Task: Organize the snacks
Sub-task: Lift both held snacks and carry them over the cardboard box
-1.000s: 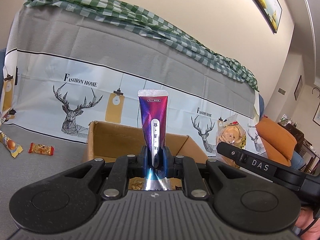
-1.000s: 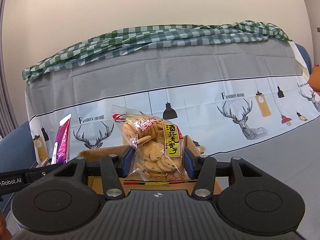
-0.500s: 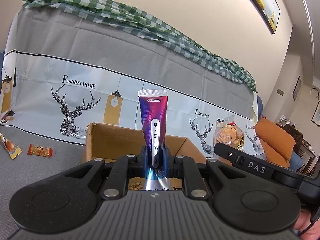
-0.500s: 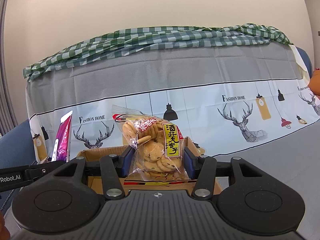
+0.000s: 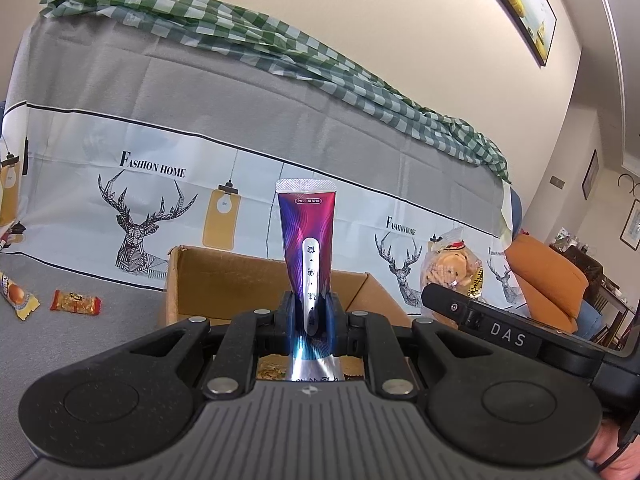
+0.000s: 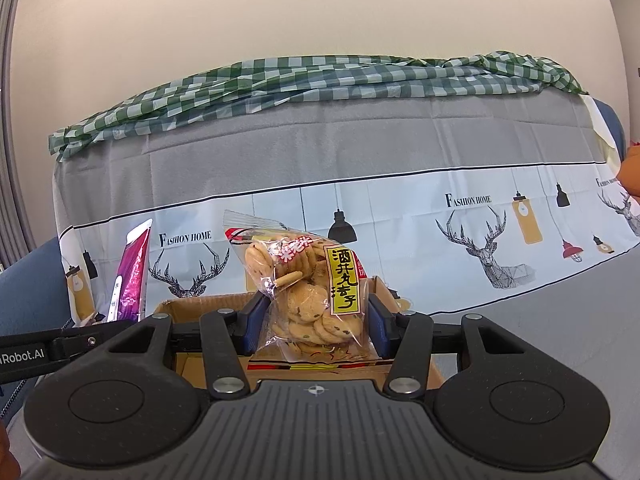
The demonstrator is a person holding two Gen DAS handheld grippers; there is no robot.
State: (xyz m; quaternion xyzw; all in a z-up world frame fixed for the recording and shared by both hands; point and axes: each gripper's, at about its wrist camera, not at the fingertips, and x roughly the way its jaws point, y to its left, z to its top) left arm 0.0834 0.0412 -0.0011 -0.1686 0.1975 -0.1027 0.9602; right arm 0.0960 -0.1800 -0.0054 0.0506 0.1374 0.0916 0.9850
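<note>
My left gripper (image 5: 310, 314) is shut on a slim purple sachet (image 5: 307, 240) that stands upright above the open cardboard box (image 5: 224, 276). My right gripper (image 6: 314, 324) is shut on a clear bag of round biscuits (image 6: 308, 292) with a yellow label, held over the same box (image 6: 200, 304). In the left wrist view the biscuit bag (image 5: 452, 268) shows at right behind the right gripper's arm. The right wrist view has the purple sachet (image 6: 132, 276) at its left. Some snack packets lie inside the box, mostly hidden.
Two small snack packets (image 5: 76, 303) (image 5: 16, 294) lie on the grey cover left of the box. A deer-print cloth (image 5: 160, 184) hangs over the sofa back, with a green checked cloth (image 6: 320, 76) on top. An orange cushion (image 5: 548, 276) sits far right.
</note>
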